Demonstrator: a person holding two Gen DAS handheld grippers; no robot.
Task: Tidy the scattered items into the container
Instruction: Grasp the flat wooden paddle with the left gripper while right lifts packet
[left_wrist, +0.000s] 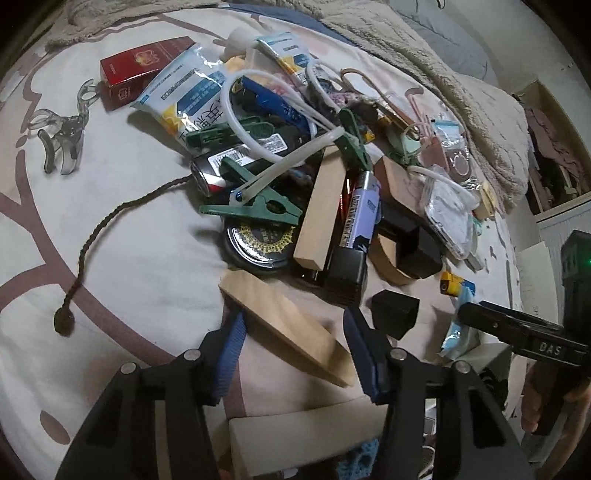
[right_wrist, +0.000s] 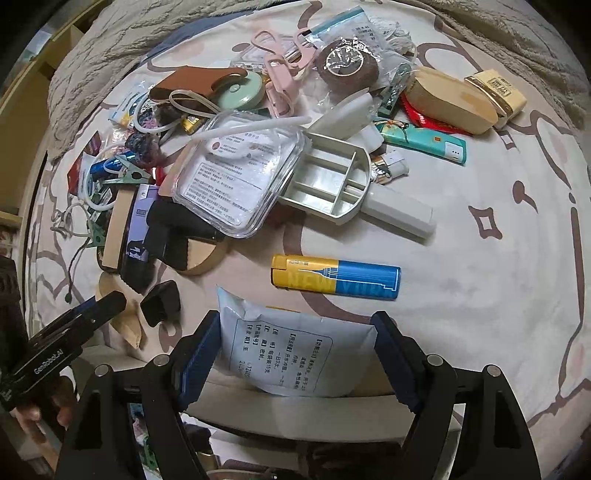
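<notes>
The left gripper (left_wrist: 293, 347) is angled steeply down over the bedsheet (left_wrist: 129, 236), its blue-padded fingers (left_wrist: 231, 354) closed against the two sides of a tapered wooden wedge (left_wrist: 291, 328) that lies on the sheet at the near edge of the clutter. The right gripper (right_wrist: 297, 354) is pointed straight down, its fingers (right_wrist: 199, 350) clamped on the two edges of a pale paper sachet (right_wrist: 291, 354) printed with black text; below it the cream rim of the container (right_wrist: 295, 410) is seen. A bare hand (right_wrist: 40, 406) is glimpsed on the left gripper's handle in the right wrist view. The heap is made up of hard, soft and glossy things: three green plastic clothes pegs (left_wrist: 255, 212), one long wooden block (left_wrist: 321, 218), one purple cylindrical battery (left_wrist: 360, 214), one round black tin lid (left_wrist: 258, 243), one red carton (left_wrist: 142, 68), one clear smoky hair claw (left_wrist: 61, 129) and one braided brown cord (left_wrist: 110, 221). In the right wrist view one clear square lid (right_wrist: 236, 177), one cream compartment tray (right_wrist: 328, 181) and one yellow-and-blue lighter (right_wrist: 334, 277) are lying flat on the sheet.
</notes>
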